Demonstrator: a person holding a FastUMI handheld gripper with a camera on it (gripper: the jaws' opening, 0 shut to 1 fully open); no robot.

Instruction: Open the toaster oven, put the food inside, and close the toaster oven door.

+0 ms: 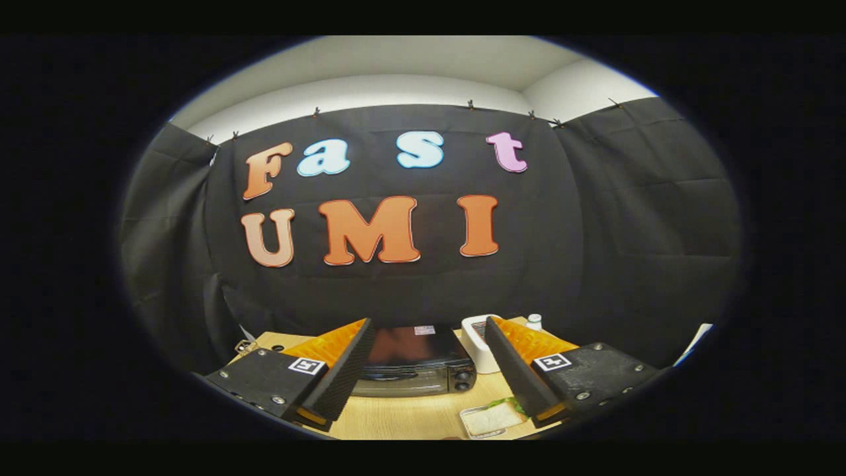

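The gripper [426, 370] was seen with its fingers spread wide apart, nothing held between them and nothing touched by either. It was raised above a light wooden table [410, 416], looking forward and slightly down.

The toaster oven [415, 363] was found on the table just ahead of the fingers, framed in the gap between them. Its casing was dark, with a glossy top and a small label near the back edge. Its door was seen shut, glass front facing the gripper. Two knobs [462, 380] were stacked at the right end of the front panel.

The food [494, 418] was seen on a small pale tray [470, 428], on the table in front of the oven and to its right, close beside the inner edge of the right finger. It looked like a flat pale slice with something green at its far edge; what it was could not be told. Part of the tray was hidden behind the right finger.

A white box-shaped container [477, 344] stood just right of the oven, its right part covered by the right finger. A small white bottle [534, 322] was noted beyond it, near the cloth wall. A small metallic item [246, 346] lay at the far left corner of the table, too small to identify.
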